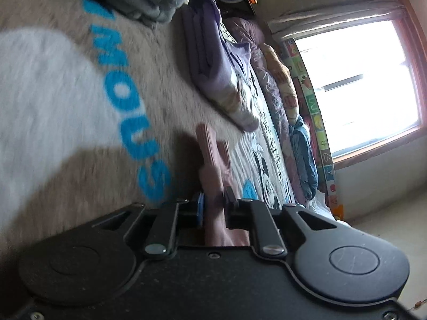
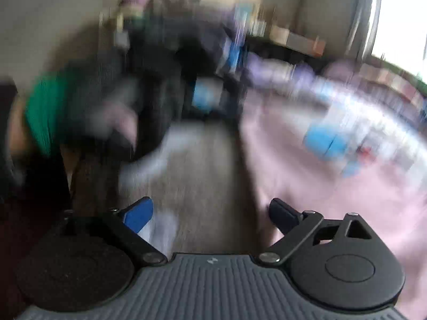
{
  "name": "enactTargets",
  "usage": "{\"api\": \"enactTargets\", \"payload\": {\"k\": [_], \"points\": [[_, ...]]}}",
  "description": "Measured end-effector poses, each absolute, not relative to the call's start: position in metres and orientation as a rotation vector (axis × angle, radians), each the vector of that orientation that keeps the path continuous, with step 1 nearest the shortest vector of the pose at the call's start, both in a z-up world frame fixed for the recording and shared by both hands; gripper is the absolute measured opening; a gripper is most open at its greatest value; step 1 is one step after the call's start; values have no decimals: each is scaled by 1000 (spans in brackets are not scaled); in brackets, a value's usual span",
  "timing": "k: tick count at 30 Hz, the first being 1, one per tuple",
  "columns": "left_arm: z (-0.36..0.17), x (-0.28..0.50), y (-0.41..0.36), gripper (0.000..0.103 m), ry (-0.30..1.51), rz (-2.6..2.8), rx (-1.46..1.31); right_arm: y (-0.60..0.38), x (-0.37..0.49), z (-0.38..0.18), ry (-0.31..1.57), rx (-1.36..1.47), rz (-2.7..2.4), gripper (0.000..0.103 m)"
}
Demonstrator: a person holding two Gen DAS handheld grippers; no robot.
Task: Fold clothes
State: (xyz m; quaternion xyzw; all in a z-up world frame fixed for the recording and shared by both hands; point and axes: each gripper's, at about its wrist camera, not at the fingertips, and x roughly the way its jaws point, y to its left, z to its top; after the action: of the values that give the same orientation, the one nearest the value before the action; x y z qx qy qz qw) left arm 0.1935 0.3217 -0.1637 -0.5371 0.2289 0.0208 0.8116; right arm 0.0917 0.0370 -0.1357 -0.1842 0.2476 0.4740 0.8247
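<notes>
L wrist cam rolled sideways, close over bed (image 1: 253,138); R wrist cam level, blurred, same bed, window (image 2: 400,13).

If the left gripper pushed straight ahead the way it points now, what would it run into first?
The left gripper is already shut on a pink ribbed garment, which extends ahead between its fingers. Past that, the line seems to run over the printed bed sheet toward the folded purple clothes, though fisheye depth makes that uncertain.
</notes>
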Motion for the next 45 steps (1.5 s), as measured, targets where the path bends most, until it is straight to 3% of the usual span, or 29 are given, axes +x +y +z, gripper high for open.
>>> {"api": "enactTargets", "payload": {"k": [10,13,14,15,20,23,24,26,27,32,38,45], "points": [[-141,209,326,6,440,90,-964,36,75,-144,531,-407,1025,103],[-134,209,320,21,479,160,-864,37,76,-143,528,-404,1025,103],[-133,210,316,36,496,163,-841,37,77,-142,527,-403,1025,103],[-135,211,309,41,523,108,-850,37,77,-141,526,-403,1025,103],[-145,215,272,41,655,-172,-890,38,79,-138,519,-398,1024,103],[-151,217,249,62,730,-343,-908,39,80,-139,512,-393,1024,103],[-153,218,242,64,755,-400,-913,38,80,-138,511,-392,1024,103],[-157,220,227,63,803,-515,-921,38,79,-138,511,-391,1023,103],[-159,222,222,49,820,-553,-925,38,79,-138,510,-391,1023,103],[-166,252,260,41,731,-449,-1027,37,78,-138,508,-389,1023,103],[-168,269,295,41,639,-315,-1063,36,78,-138,505,-388,1022,103],[-172,285,321,35,576,-245,-1102,38,79,-139,501,-390,1021,103]]}}
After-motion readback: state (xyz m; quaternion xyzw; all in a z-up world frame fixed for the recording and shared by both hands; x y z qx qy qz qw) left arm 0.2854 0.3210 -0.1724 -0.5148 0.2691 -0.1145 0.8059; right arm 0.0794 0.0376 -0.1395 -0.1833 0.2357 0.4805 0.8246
